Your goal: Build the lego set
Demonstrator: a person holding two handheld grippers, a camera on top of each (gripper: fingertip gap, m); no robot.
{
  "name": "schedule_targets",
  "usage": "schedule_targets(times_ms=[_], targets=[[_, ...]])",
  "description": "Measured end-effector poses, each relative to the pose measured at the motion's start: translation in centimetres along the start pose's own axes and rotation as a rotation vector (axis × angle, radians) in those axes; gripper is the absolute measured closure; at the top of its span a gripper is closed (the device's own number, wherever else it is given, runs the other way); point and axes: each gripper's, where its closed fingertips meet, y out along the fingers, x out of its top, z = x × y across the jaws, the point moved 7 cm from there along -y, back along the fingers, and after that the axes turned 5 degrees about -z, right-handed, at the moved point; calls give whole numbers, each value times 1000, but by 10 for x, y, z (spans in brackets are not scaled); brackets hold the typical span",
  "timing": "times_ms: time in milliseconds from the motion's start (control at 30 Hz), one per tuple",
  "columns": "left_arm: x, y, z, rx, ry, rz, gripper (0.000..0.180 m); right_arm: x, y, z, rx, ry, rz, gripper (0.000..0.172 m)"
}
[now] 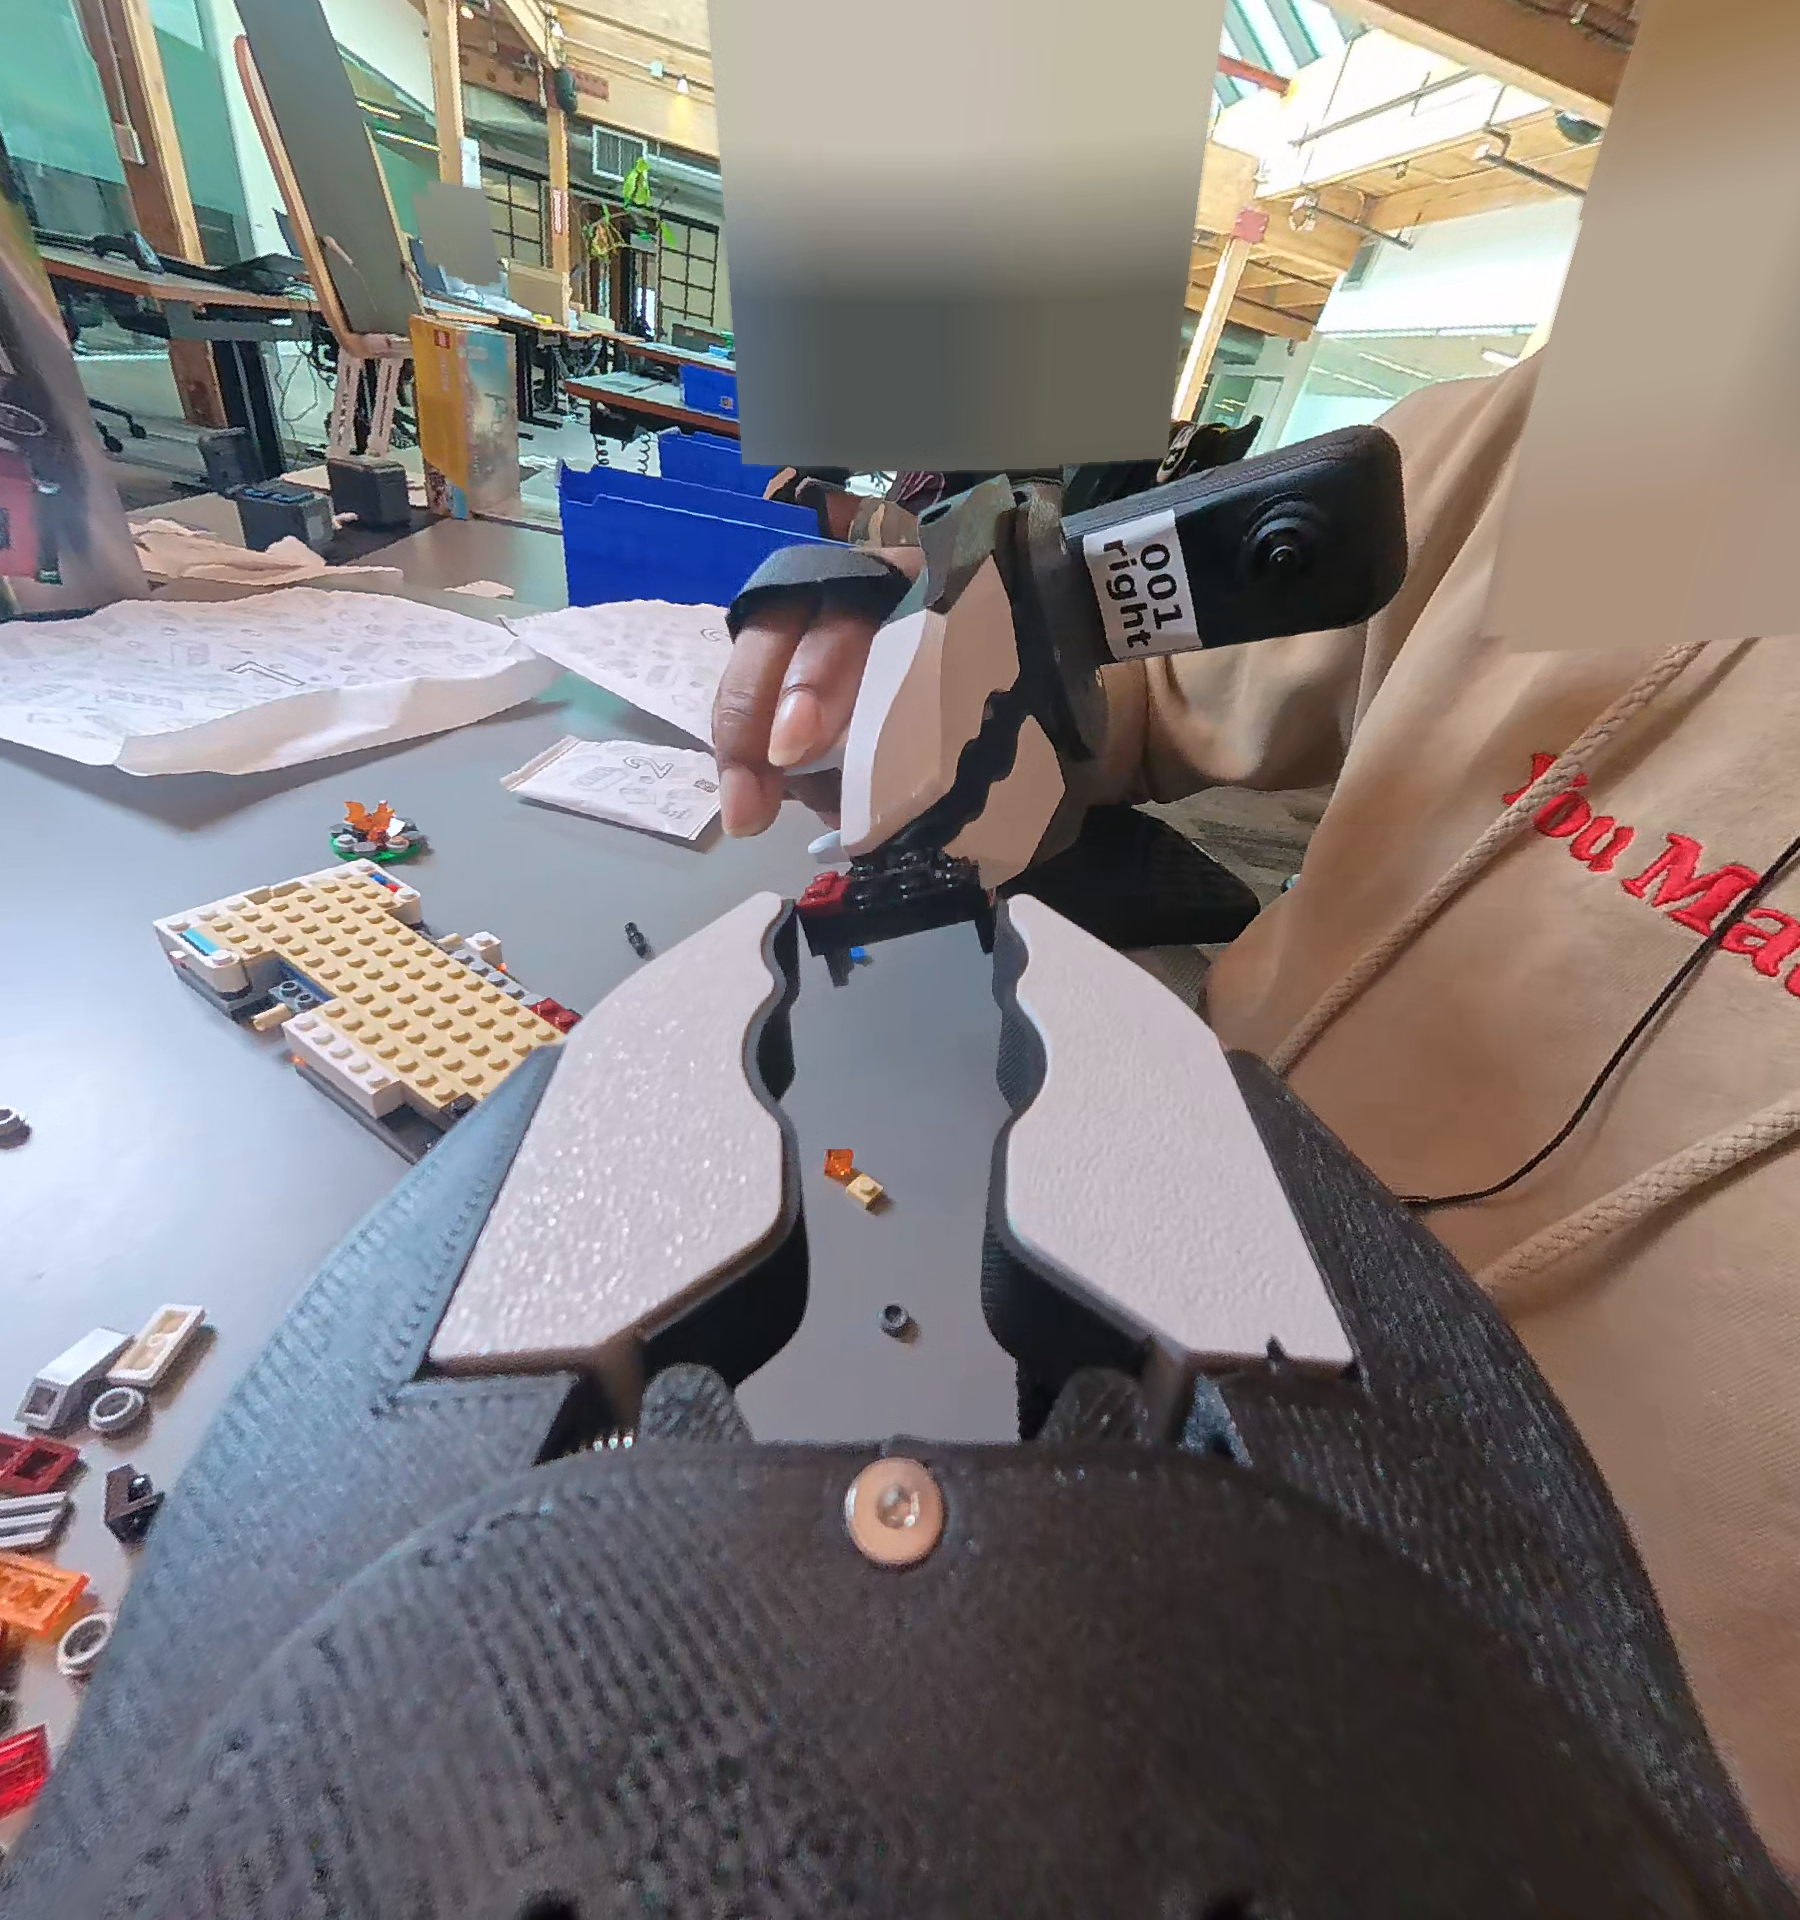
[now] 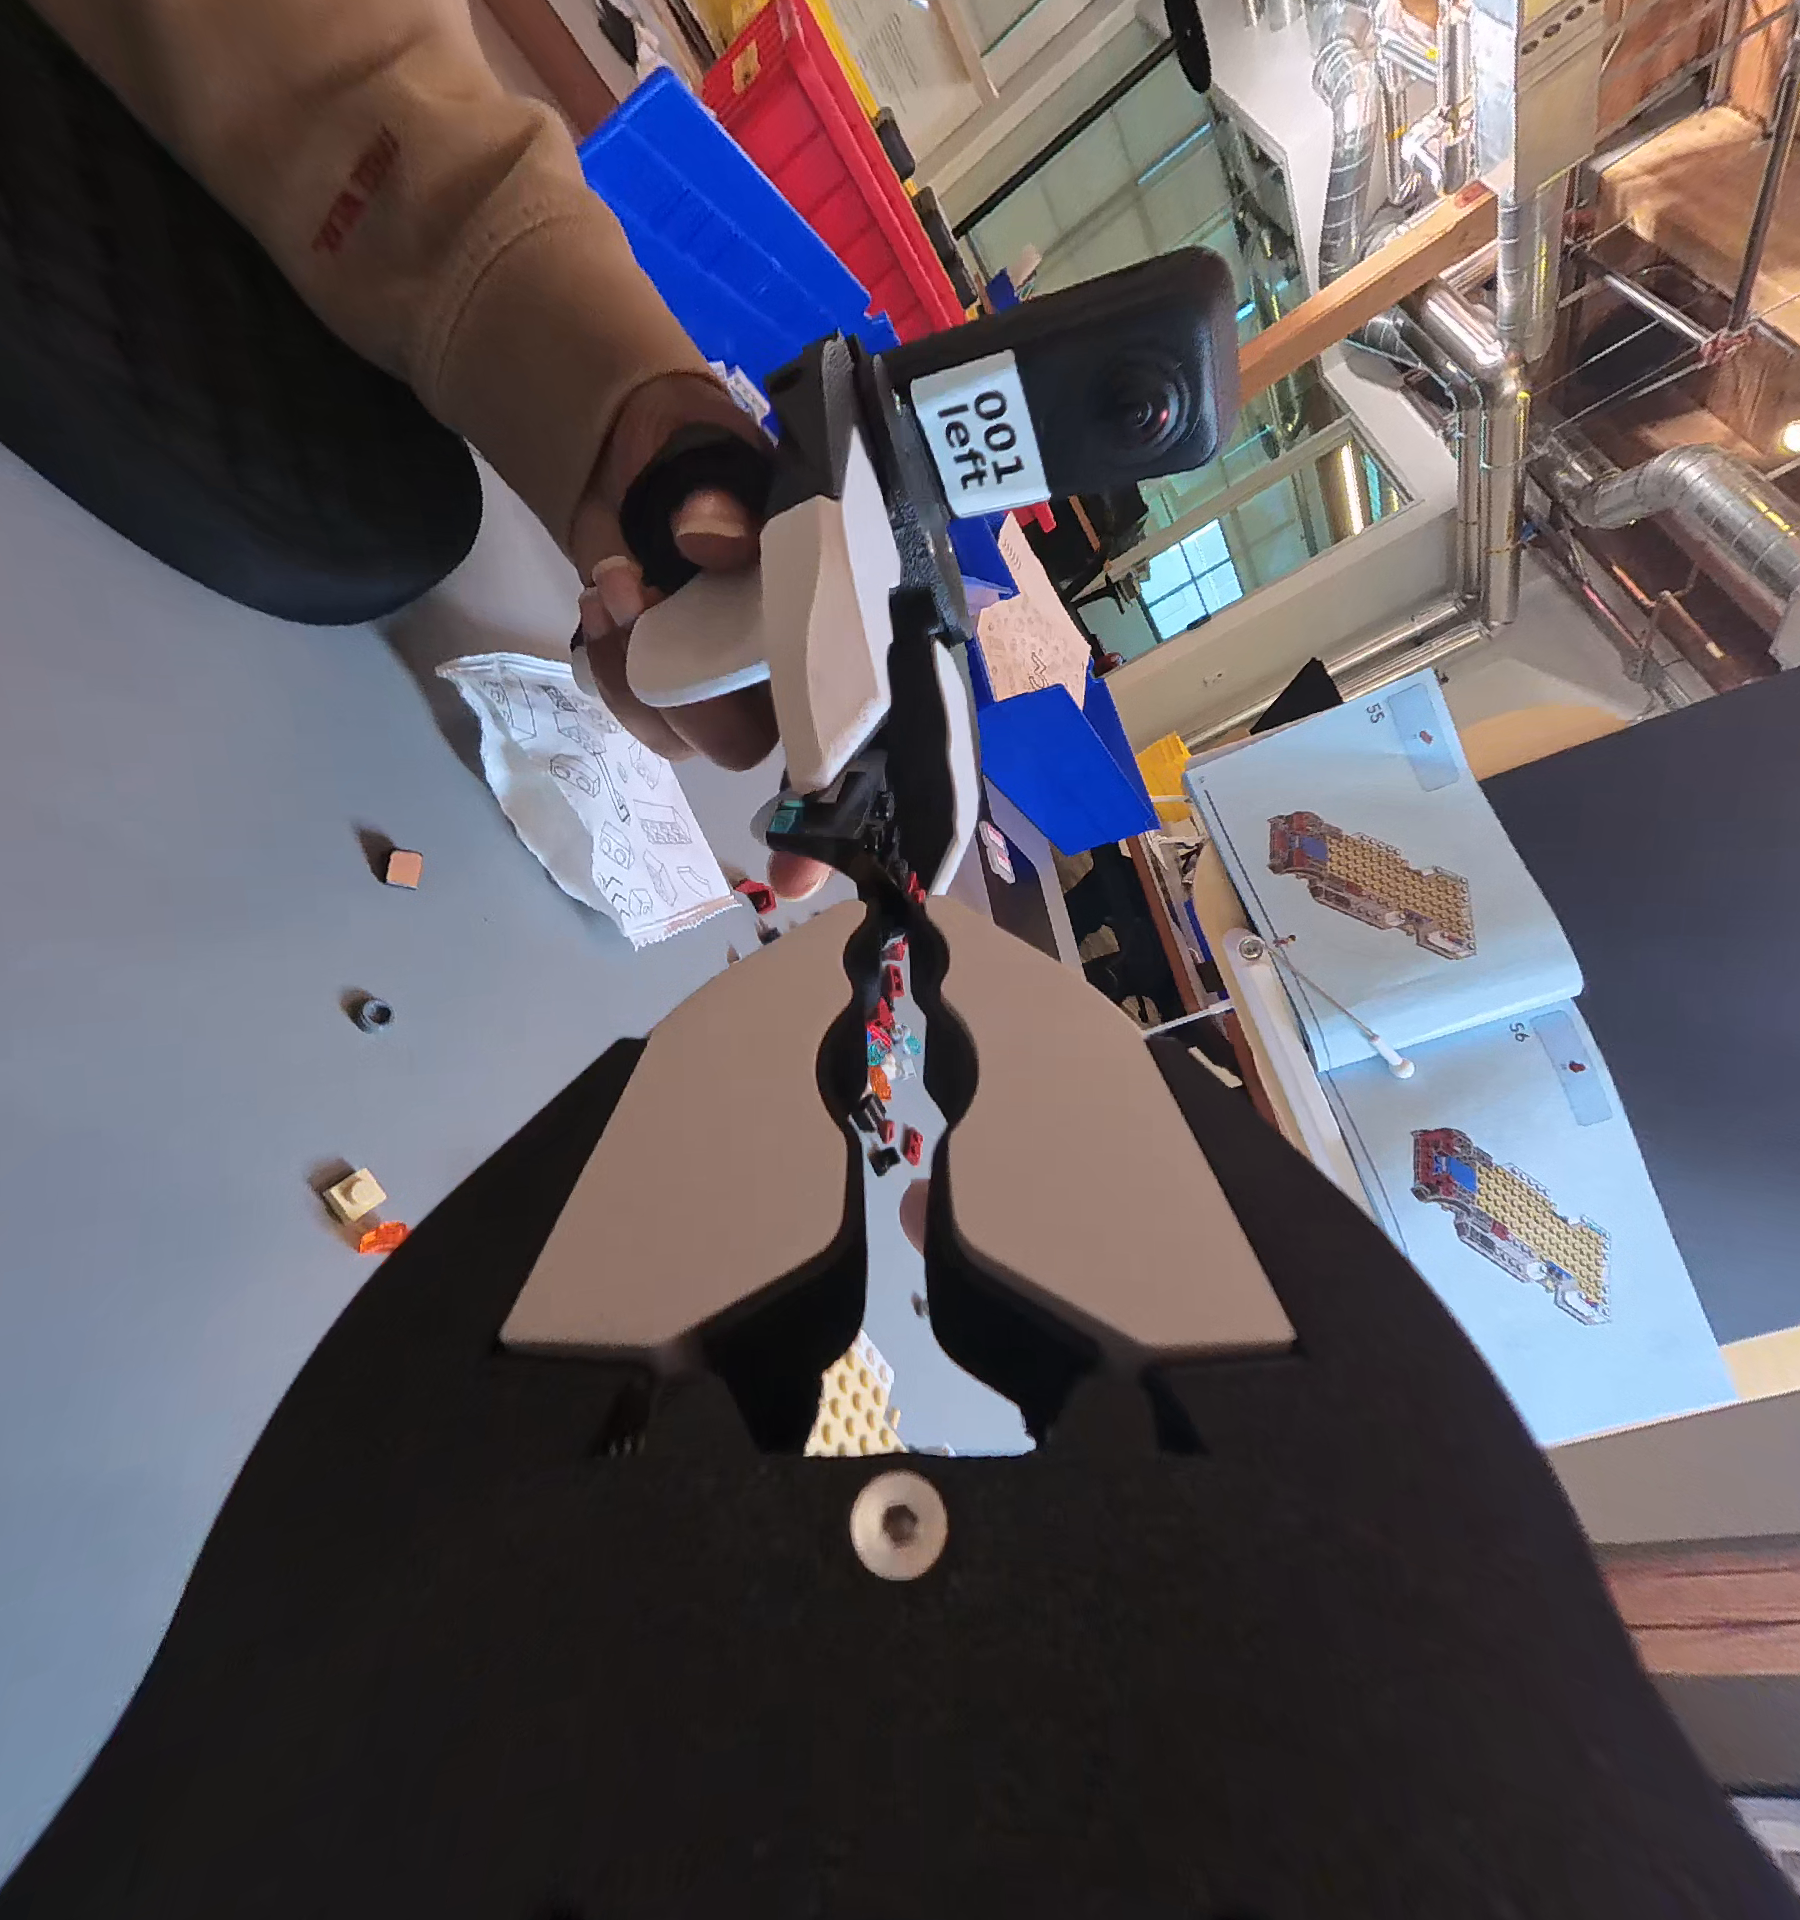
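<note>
Left claw [image 1: 891,920]: clamps a black studded brick assembly [image 1: 901,902] with a small red end piece.
Right claw [image 2: 896,920]: nearly shut, tips at the assembly's top studs.
Nearby: tan studded baseplate build [image 1: 376,982] on grey table [image 1: 200,1195].

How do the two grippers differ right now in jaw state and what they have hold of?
The left gripper has its jaws spread wide, clamping a black brick piece by its ends. The right gripper has its jaws nearly shut, its tips down on that piece's studded top. Both have pale fingers with wavy black pads.
</note>
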Motion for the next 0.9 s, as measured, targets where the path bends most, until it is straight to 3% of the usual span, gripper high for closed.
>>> schedule_targets(times_ms=[233,400,533,900], targets=[[-2,-1,3,-3,-50,8,141,-2,-1,-1,5,27,-22,167],[-2,-1,4,-116,-222,-53,138,6,-2,-5,15,75,-104,167],[-4,5,-4,-190,-266,-40,145,7,0,-3,33,54,-125,167],[-4,2,13,16,-258,-30,147,-16,1,-6,23,171,5,166]])
